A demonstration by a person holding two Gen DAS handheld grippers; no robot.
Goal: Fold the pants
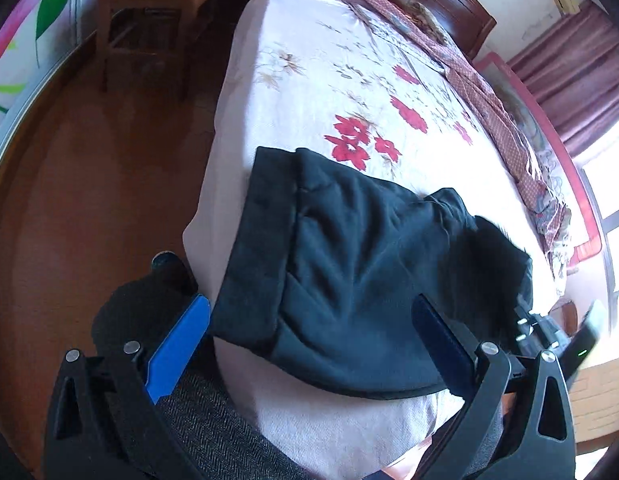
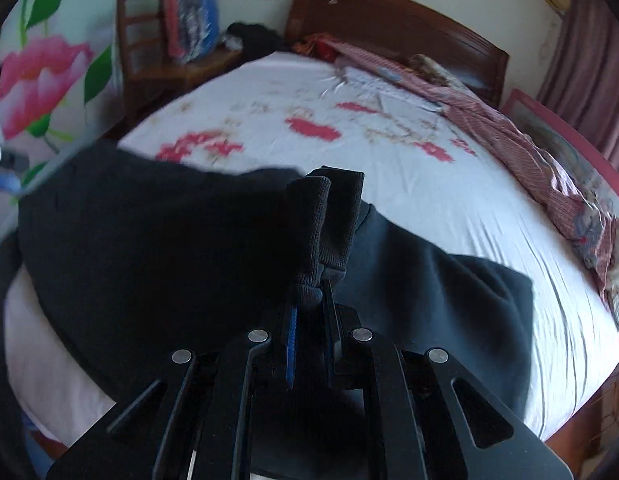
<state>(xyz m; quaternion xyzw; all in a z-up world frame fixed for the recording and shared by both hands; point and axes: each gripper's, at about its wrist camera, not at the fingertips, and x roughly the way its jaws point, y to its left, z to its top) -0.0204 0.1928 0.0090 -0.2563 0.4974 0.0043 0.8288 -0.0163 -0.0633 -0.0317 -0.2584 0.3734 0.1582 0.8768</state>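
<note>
The main risk sits with the right tongs [image 2: 309, 280]. They are pinched together on the two ribbed cuffs [image 2: 321, 220] of the pants [image 1: 349, 260], and only a short stretch of knit lies between the blue pads. The cuffs stand up past the tips, so if the cloth drags on the bed [image 1: 309, 60] or the carry is quick, one cuff could slip free and that leg would drop out of line, leaving a crooked fold. The right wrist view is smeared by motion, so I cannot tell for certain whether both cuffs are caught evenly or one is held only by its edge.

A second risk is the bed corner. The pants lie at the near corner, with their lower edge curling over the side of the mattress just ahead of the left tongs [image 1: 309, 344]. A pull from the right could slide the whole bundle off toward the floor, because nothing pins it down.

The left tongs stand wide apart and hold nothing. The dark body of the pants lies between and just beyond their two fingers, with the left blue finger [image 1: 177, 344] off the cloth beside the bed's edge and the right one over the fabric. From the right tongs, the pants spread out to both sides below the tips, more to the left, with the cuffs rising straight ahead.
</note>
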